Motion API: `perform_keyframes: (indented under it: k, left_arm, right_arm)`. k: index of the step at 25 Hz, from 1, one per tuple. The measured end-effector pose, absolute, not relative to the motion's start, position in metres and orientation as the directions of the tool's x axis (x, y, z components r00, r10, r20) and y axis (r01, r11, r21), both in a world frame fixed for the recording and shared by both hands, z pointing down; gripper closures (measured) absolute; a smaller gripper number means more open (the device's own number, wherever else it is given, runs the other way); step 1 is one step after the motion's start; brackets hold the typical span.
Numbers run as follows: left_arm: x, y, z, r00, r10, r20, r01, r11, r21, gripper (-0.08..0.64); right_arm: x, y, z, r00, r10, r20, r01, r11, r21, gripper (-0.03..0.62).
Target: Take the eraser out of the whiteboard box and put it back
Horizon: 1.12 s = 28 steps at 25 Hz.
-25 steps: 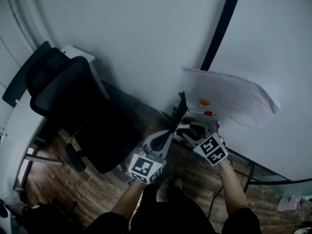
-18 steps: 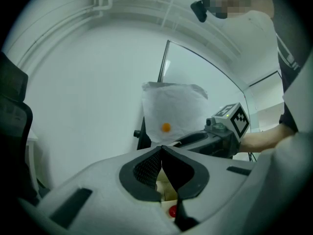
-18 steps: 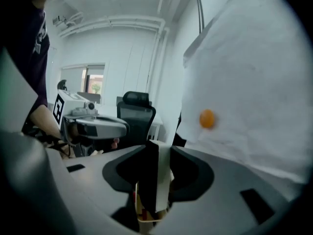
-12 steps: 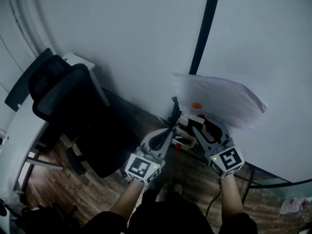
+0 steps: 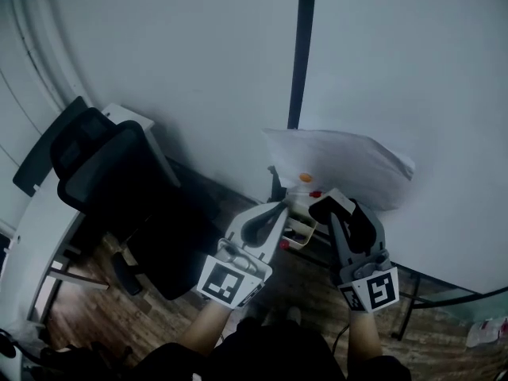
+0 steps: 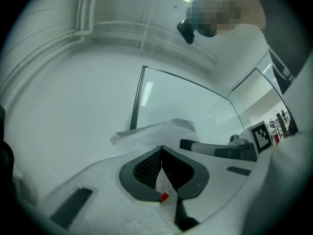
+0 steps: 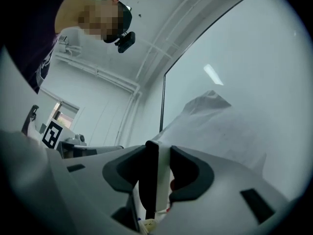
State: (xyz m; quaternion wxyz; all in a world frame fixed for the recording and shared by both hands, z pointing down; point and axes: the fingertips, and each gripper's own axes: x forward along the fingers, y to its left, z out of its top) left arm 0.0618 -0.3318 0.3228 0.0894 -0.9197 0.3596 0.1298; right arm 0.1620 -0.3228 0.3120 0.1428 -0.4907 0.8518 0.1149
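1. A pale wall fills the upper left of the head view. A whiteboard fills the upper right, and 1 black vertical strip stands between them.
2. A wood floor runs along the base of the wall.
3. A black office chair stands at the left, against a white table.
4. A crumpled white sheet hangs on the lower part of the whiteboard and carries 1 small orange spot.
5. The left tool is held up in front of the person, pointing toward the board. Its jaws are together at the tips, with nothing clamped between them.
6. The right tool is held up beside it, on the right of the head view. Its jaws are clamped on the eraser.
7. The whiteboard box sits at the foot of the board, below the sheet and between the 2 tools in the head view.
8. The eraser is a black-and-white slab standing on edge between the right tool's pads. It is out of the box, just to its right in the head view, in front of the sheet's lower edge.
9. A red cap shows by the box. What it belongs to cannot be made out.
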Motion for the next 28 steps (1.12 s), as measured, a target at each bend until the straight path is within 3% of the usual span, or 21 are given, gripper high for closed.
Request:
perform_keyframes:
  k: [28]
  left_arm:
    - [0.055, -0.328, 0.332, 0.686, -0.662, -0.301, -0.704, -0.709, -0.045, 0.555]
  right_arm:
    - [0.166, -0.32, 0.313, -0.483, -0.799, -0.359, -0.868, 0.489, 0.081, 0.449]
